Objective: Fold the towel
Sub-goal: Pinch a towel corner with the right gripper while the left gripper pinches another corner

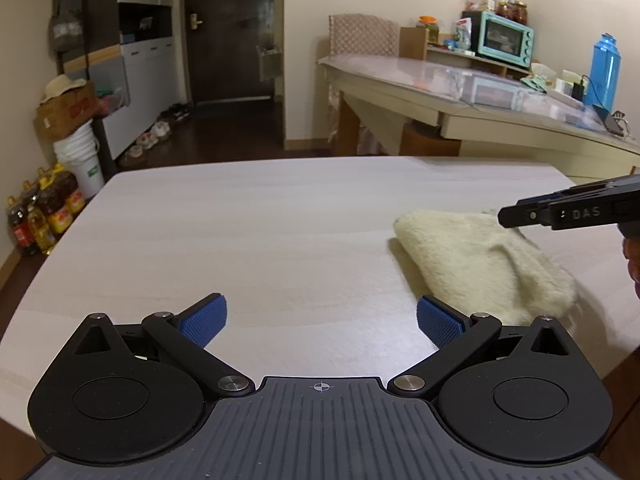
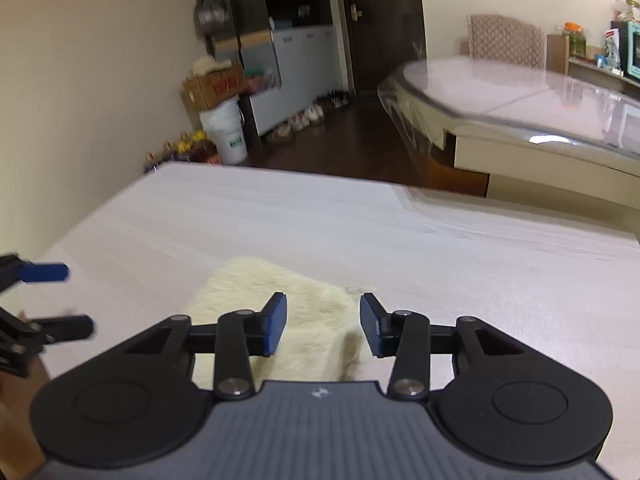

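Note:
A cream fluffy towel [image 1: 480,260] lies folded into a small pad on the pale wood table [image 1: 240,232]. My left gripper [image 1: 322,320] is open and empty, above the table to the left of the towel; it also shows in the right wrist view [image 2: 60,300] at the left edge. My right gripper [image 2: 323,326] is open and empty, hovering just over the towel [image 2: 288,312], whose right edge lies between the fingers. In the left wrist view the right gripper [image 1: 520,214] comes in from the right above the towel's far end.
The table's far edge [image 2: 280,176] drops to a dark floor. A second table [image 1: 460,96] with a plastic cover stands beyond, carrying a teal oven [image 1: 506,40] and a blue flask [image 1: 606,72]. Oil bottles [image 1: 44,212] and a white bucket [image 1: 80,160] stand at the left wall.

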The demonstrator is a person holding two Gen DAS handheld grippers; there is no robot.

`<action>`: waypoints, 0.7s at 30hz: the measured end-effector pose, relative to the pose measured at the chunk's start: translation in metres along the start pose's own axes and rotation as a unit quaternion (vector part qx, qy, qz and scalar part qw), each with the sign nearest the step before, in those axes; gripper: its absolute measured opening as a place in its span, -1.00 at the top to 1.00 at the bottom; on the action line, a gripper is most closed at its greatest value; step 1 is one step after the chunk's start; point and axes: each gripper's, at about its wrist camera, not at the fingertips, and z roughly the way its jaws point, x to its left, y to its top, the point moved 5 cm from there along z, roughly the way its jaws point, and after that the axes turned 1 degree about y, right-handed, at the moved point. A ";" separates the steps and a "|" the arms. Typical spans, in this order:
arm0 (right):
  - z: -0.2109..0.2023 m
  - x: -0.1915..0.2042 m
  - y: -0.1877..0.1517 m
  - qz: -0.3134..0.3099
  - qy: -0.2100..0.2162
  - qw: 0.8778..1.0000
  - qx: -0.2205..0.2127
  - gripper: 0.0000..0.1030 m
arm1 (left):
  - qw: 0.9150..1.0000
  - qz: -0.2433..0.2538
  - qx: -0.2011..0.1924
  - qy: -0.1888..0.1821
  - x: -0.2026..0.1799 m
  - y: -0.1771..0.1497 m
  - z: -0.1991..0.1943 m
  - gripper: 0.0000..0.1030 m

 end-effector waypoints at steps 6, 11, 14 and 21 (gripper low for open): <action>0.033 -0.012 0.008 -0.017 -0.001 0.999 0.029 0.76 | 1.000 0.022 -0.007 -0.021 0.002 0.008 0.011 -1.00; 0.017 0.004 0.012 -0.032 0.027 0.999 0.007 0.86 | 0.990 0.103 -0.033 -0.088 -0.010 0.013 0.004 -1.00; -0.006 0.028 0.017 -0.044 0.064 0.997 -0.016 0.86 | 0.970 0.187 -0.058 -0.147 -0.022 0.018 -0.006 -1.00; -0.034 0.093 0.013 -0.111 0.139 0.984 -0.011 0.86 | 0.909 0.349 -0.075 -0.216 -0.038 0.014 -0.012 -1.00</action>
